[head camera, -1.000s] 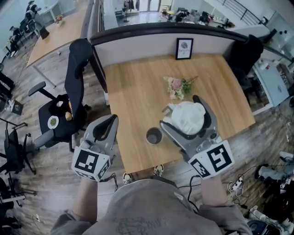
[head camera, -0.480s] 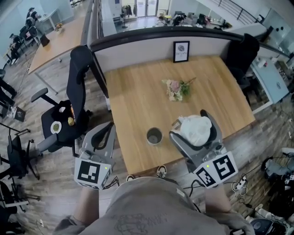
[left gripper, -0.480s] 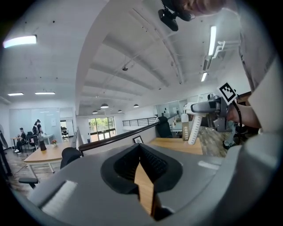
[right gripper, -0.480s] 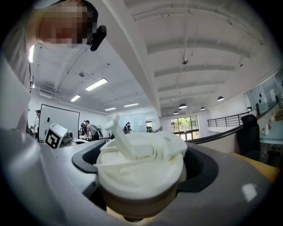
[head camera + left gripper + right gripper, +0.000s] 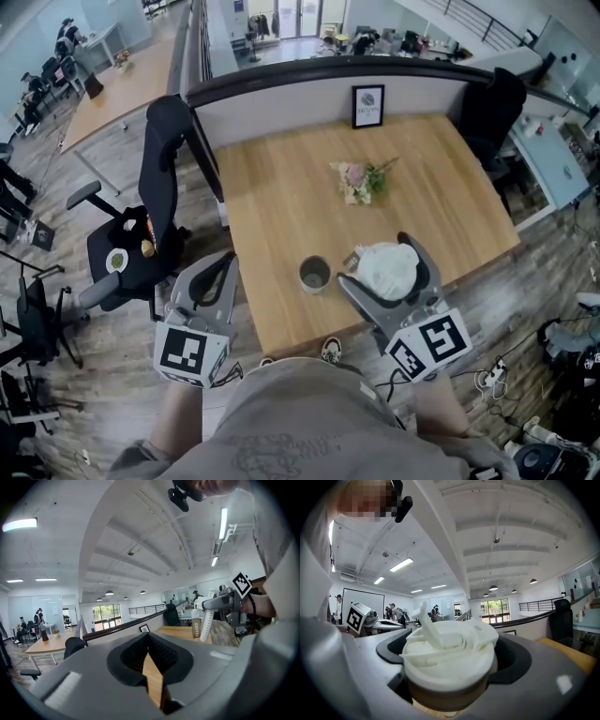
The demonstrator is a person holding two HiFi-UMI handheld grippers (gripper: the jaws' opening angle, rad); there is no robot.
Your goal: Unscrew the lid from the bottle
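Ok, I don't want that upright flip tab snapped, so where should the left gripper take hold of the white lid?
Grip the white lid by its round rim, from above, jaws either side of the raised tab. The right gripper seems to clamp the brown bottle beneath, leaving the rim free. The left gripper is shut and needs opening.

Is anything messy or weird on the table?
Nothing is spilled. The bottle stands open, and a white lid is clamped in the right gripper beside it. A little bunch of flowers lies flat on the table.
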